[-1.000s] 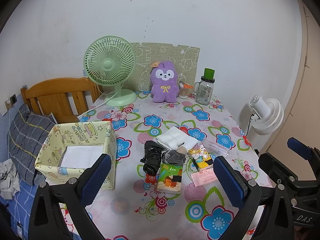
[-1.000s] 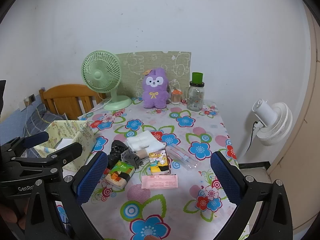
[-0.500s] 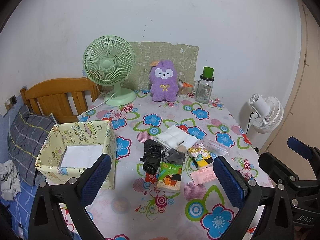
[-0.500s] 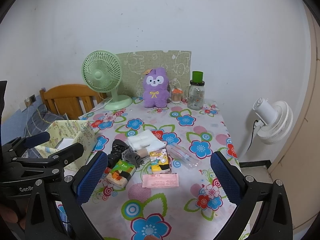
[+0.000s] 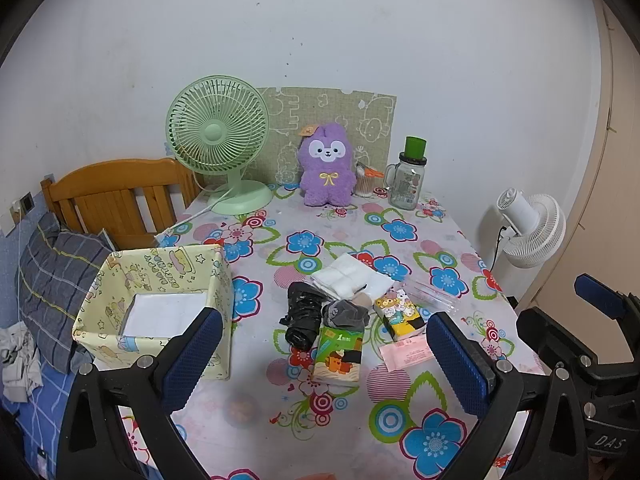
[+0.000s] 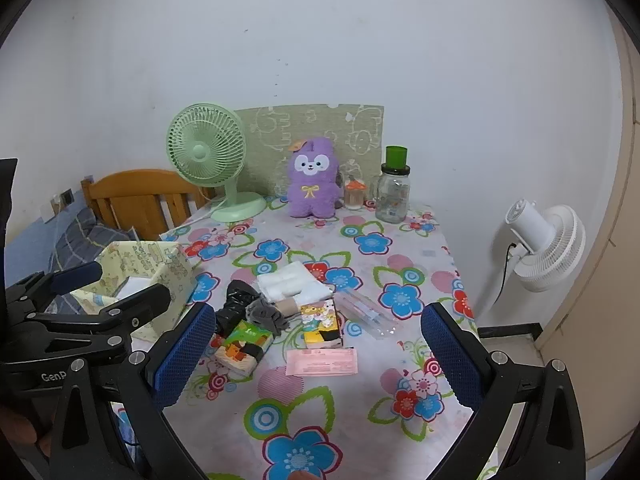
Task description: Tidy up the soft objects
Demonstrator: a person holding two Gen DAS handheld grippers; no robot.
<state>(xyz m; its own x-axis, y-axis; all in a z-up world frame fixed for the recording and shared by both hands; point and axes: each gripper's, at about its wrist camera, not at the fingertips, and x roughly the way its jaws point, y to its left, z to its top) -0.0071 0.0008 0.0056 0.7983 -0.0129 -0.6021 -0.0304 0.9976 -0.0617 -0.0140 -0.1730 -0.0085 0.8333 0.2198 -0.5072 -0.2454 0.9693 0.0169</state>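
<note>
Both grippers, left and right, hang spread and empty; the soft items lie clustered just ahead between their fingers, the fabric box left, presumably their destination.

The left claw hangs wide apart and empty at the bottom of the frame. At centre, a grey sock, black bag and tissue packs lie on the flowered worktop; a yellow fabric box sits centre-left.
</note>
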